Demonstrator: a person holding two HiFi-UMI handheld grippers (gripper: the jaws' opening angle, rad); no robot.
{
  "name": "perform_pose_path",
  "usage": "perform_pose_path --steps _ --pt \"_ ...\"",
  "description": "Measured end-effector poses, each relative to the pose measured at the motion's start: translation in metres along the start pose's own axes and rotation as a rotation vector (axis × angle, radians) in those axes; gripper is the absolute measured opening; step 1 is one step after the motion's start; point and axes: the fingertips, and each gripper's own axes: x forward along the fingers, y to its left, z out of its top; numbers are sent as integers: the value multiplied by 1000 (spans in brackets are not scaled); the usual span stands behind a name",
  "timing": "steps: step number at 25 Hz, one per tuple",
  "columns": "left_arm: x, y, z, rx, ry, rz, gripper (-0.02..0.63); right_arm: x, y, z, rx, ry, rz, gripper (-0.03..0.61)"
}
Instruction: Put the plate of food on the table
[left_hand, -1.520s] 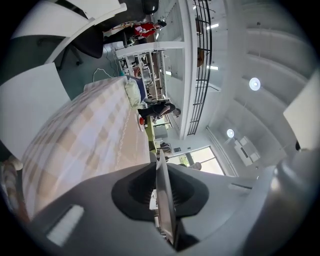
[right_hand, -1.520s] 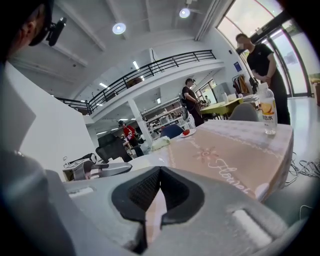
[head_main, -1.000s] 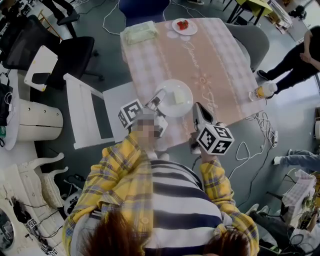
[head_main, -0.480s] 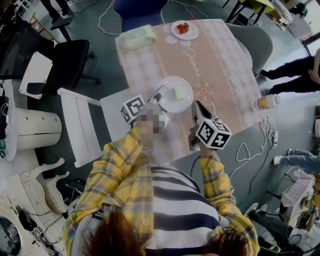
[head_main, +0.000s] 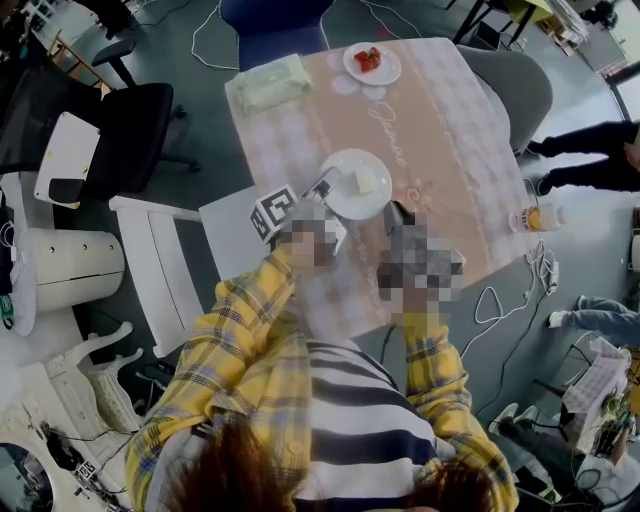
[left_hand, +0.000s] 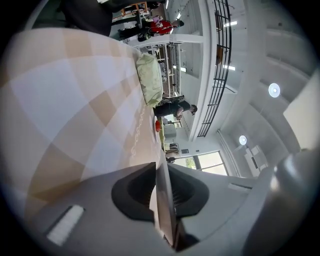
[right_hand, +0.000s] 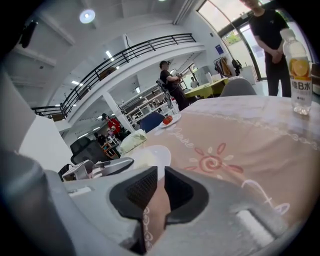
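Note:
A white plate (head_main: 345, 206) with a pale piece of food (head_main: 361, 181) is over the near half of the pink checked table (head_main: 450, 130). My left gripper (head_main: 322, 190) is shut on the plate's near-left rim. In the left gripper view that thin rim (left_hand: 165, 205) runs edge-on between the pads of the left gripper (left_hand: 162, 186). The right gripper view shows the plate (right_hand: 154, 154) low over the cloth; whether it touches I cannot tell. My right gripper (head_main: 400, 215), partly under a mosaic patch, hovers right of the plate. The right gripper (right_hand: 160, 187) is shut, holding nothing.
At the table's far end stand a small plate with red food (head_main: 371, 62) and a pale green pack (head_main: 268, 82). A drink bottle (head_main: 535, 217) stands at the right corner. A white chair (head_main: 165, 270) and a black chair (head_main: 140, 130) are to the left.
My left gripper has carried the plate a little farther in over the table. The right gripper has shifted slightly with it, still beside the plate.

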Motion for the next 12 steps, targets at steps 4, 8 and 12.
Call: perform_pose_path --steps 4,8,12 --pt "11 4 4 -18 6 -7 20 15 -4 0 47 26 9 55" --pt "21 1 9 -26 8 -30 29 25 -10 0 167 30 19 57" --pt "27 -2 13 -27 16 -39 32 31 -11 2 267 34 42 67"
